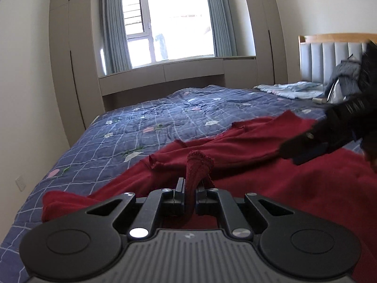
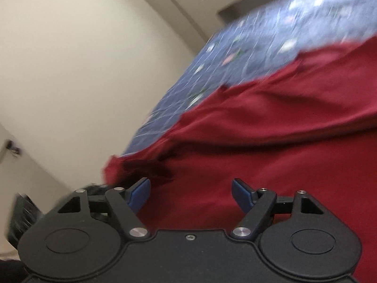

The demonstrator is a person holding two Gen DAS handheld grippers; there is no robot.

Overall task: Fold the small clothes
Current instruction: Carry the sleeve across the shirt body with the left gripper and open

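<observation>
A dark red garment [image 1: 247, 146] lies spread on the blue quilted bed [image 1: 153, 118]. My left gripper [image 1: 189, 188] is shut on a lace-trimmed edge of the red garment [image 1: 199, 162], which stands up bunched between the fingers. My right gripper [image 2: 190, 189] is open with blue pads [image 2: 141, 191] apart, low over the red garment [image 2: 271, 141], nothing between them. The right gripper also shows in the left wrist view [image 1: 313, 141], at the right over the garment. The right wrist view is blurred.
Light blue clothes [image 1: 292, 88] and a grey heap [image 1: 346, 73] lie at the padded headboard [image 1: 329, 56]. A window [image 1: 169, 21] with curtains and tall cabinets [image 1: 68, 70] stand beyond the bed. A wall [image 2: 82, 70] runs along the bed's left side.
</observation>
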